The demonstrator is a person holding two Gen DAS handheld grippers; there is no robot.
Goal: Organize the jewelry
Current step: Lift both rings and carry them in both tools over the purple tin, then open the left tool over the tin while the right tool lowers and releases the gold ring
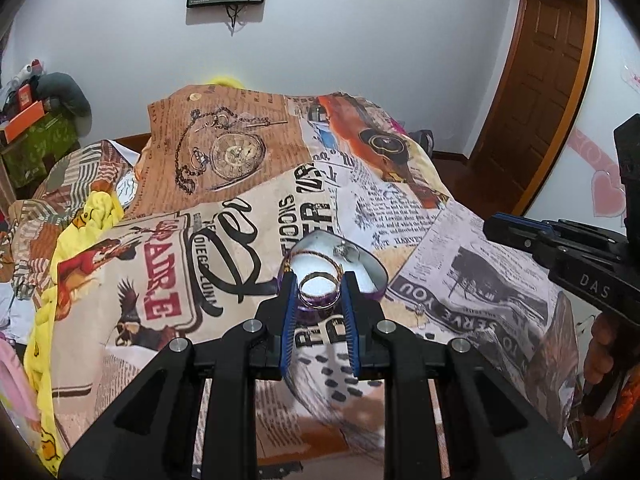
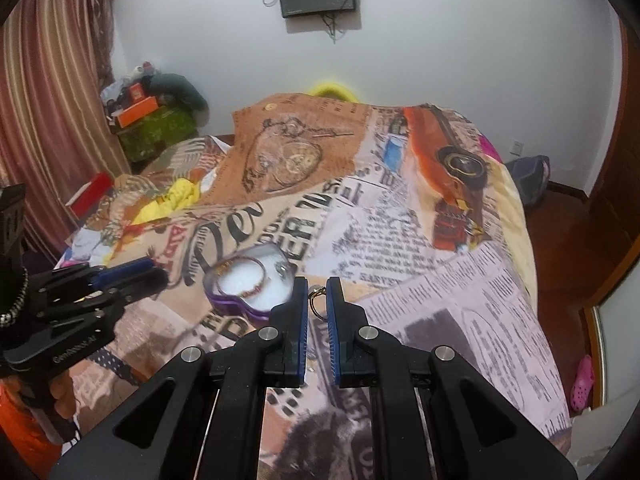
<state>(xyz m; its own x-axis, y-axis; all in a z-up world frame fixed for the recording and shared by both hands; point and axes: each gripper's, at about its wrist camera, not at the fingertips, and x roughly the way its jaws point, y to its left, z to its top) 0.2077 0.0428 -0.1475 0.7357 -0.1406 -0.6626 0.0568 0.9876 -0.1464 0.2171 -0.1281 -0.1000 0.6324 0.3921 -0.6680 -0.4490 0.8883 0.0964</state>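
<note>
My left gripper (image 1: 320, 280) is shut on a wide band ring (image 1: 319, 302), held just in front of a purple heart-shaped box (image 1: 378, 276) with white lining. In the box lie a braided red-gold bracelet (image 1: 316, 256) and a silver ring (image 1: 346, 250). My right gripper (image 2: 317, 282) is shut on a thin gold ring (image 2: 315, 305), to the right of the box (image 2: 228, 300), where the bracelet (image 2: 262, 276) and silver ring (image 2: 282, 268) show again. Each view catches the other gripper: the right one (image 1: 496, 224) and the left one (image 2: 148, 268).
The box rests on a bed covered by a newspaper-print bedspread (image 1: 460, 264). A small shiny piece (image 1: 420, 308) lies on the cloth right of the box. Yellow fabric (image 1: 96, 216) bunches at the left. A wooden door (image 1: 544, 80) and bare floor are to the right.
</note>
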